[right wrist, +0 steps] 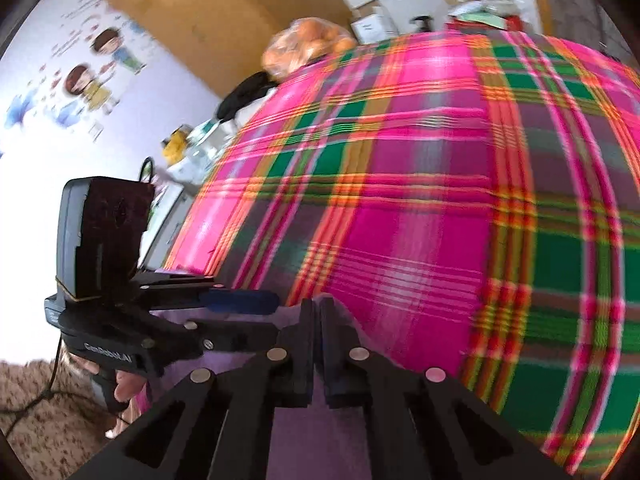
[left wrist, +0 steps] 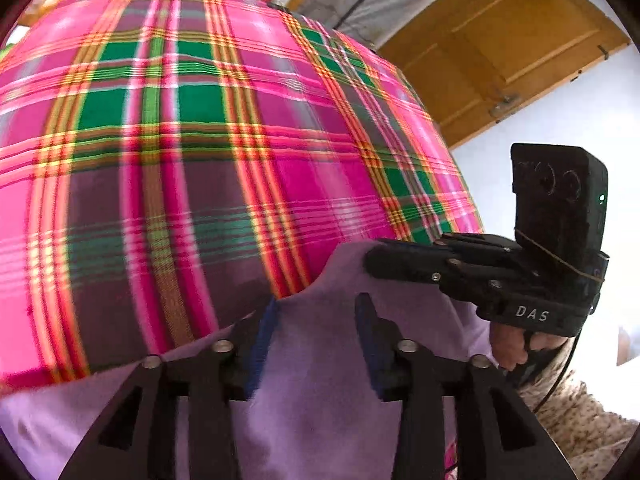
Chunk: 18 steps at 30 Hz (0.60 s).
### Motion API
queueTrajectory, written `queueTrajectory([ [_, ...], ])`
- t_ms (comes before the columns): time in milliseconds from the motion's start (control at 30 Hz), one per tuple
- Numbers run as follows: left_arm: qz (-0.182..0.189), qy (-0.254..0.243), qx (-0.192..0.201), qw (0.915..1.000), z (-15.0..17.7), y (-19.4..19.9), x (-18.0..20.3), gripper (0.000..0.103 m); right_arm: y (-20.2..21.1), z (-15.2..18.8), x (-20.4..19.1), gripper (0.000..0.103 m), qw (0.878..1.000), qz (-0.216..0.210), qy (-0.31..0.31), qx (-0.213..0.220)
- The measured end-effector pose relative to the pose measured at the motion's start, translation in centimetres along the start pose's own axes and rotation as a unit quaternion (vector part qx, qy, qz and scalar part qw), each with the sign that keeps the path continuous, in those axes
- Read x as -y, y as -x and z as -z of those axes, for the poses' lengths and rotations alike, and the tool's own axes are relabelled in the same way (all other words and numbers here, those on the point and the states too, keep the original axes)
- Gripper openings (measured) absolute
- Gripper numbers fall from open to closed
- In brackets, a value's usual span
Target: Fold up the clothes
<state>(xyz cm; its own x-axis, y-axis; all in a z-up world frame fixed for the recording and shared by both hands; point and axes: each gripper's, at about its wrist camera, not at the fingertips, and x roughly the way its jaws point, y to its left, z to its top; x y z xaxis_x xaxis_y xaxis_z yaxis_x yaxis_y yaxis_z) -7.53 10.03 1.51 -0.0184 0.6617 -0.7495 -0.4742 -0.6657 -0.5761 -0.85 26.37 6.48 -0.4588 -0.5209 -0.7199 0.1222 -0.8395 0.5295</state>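
Observation:
A lilac cloth (left wrist: 320,400) lies at the near edge of a pink, green and orange plaid bedspread (left wrist: 200,140). In the left wrist view my left gripper (left wrist: 318,304) is open, its blue pads (left wrist: 370,344) spread over the cloth. My right gripper (left wrist: 370,260) reaches in from the right, shut on the cloth's raised edge. The right wrist view shows the right gripper (right wrist: 318,308) pinching the lilac cloth (right wrist: 296,432) over the plaid bedspread (right wrist: 420,200). The left gripper (right wrist: 244,292) sits just to its left, level with it. A hand (right wrist: 124,388) holds its handle.
Clutter lines the bedspread's far edge: an orange bag (right wrist: 308,46), boxes (right wrist: 372,20) and a black item (right wrist: 244,92). A wooden door (left wrist: 500,40) stands beyond the right side. Speckled carpet (right wrist: 32,392) covers the floor near the bed.

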Motion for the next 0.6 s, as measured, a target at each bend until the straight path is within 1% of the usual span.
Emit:
queueTrajectory([
  [67,0.009,0.008,-0.004,0.9999,-0.6,-0.2,0.0,0.045,1.2,0.4,0.3,0.005,1.000,0.001,-0.014,0.021],
  [100,0.017,0.008,-0.008,0.9998,-0.9,-0.4,0.1,0.045,2.1,0.7,0.7,0.005,0.999,0.000,-0.023,0.039],
  [133,0.023,0.008,-0.015,0.9996,-1.1,-0.7,0.2,0.045,3.4,1.2,1.2,0.005,0.997,0.010,-0.036,0.062],
  [167,0.030,0.009,-0.021,0.9993,-1.3,-1.1,0.3,0.045,4.5,1.6,1.6,0.009,0.995,0.023,-0.047,0.080],
  [300,0.040,-0.006,-0.033,0.9986,-1.6,-1.9,1.0,0.045,8.2,4.4,3.5,0.012,0.985,0.082,-0.087,0.128],
  [333,0.040,-0.011,-0.035,0.9985,-1.6,-2.0,1.2,0.044,8.5,4.9,3.8,0.013,0.983,0.092,-0.092,0.132],
  [367,0.040,-0.013,-0.034,0.9985,-1.6,-2.0,1.1,0.037,8.7,5.2,4.0,0.017,0.981,0.100,-0.097,0.134],
  [400,0.043,-0.011,-0.035,0.9984,-1.5,-2.1,0.9,0.031,8.9,5.5,4.2,0.020,0.980,0.108,-0.101,0.136],
  [433,0.045,-0.010,-0.036,0.9983,-1.4,-2.2,0.7,0.019,9.0,5.9,4.4,0.021,0.978,0.117,-0.105,0.137],
  [467,0.046,-0.007,-0.035,0.9983,-1.4,-2.2,0.5,0.011,9.2,6.2,4.6,0.021,0.976,0.125,-0.109,0.139],
  [600,0.053,-0.006,0.005,0.9986,-1.4,-0.6,0.6,0.008,9.9,7.5,5.5,0.021,0.969,0.158,-0.125,0.145],
])
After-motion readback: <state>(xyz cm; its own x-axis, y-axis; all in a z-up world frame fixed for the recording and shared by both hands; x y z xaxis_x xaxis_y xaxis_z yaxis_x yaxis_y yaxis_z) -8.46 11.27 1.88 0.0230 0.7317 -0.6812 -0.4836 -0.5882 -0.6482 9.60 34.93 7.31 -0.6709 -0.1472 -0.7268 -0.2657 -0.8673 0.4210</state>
